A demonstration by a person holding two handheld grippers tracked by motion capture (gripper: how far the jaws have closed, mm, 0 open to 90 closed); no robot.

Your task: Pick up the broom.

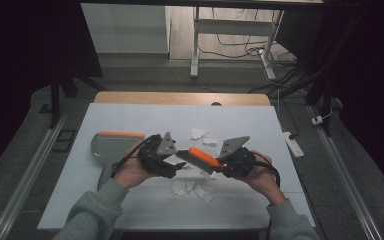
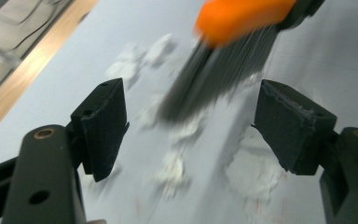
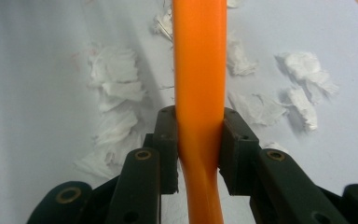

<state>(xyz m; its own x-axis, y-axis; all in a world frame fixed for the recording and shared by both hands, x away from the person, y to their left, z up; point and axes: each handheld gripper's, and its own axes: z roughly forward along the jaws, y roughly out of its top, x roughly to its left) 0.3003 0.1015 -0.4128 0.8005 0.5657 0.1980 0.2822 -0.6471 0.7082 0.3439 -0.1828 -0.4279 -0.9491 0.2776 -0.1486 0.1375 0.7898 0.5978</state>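
Left gripper view, brush [image 2: 223, 60] blurred, cropped

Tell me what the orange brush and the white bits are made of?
The brush handle looks like smooth, slightly glossy plastic, going by its even orange sheen; its dark bristles are blurred, probably synthetic. The white bits look like torn tissue paper: crumpled, with ragged edges.

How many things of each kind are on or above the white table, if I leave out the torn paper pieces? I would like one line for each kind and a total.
brush, orange handle: 1
dustpan, grey with an orange edge: 1
hand-held tools: 2 (left tool, open; right tool, shut on the brush)
Total: 4
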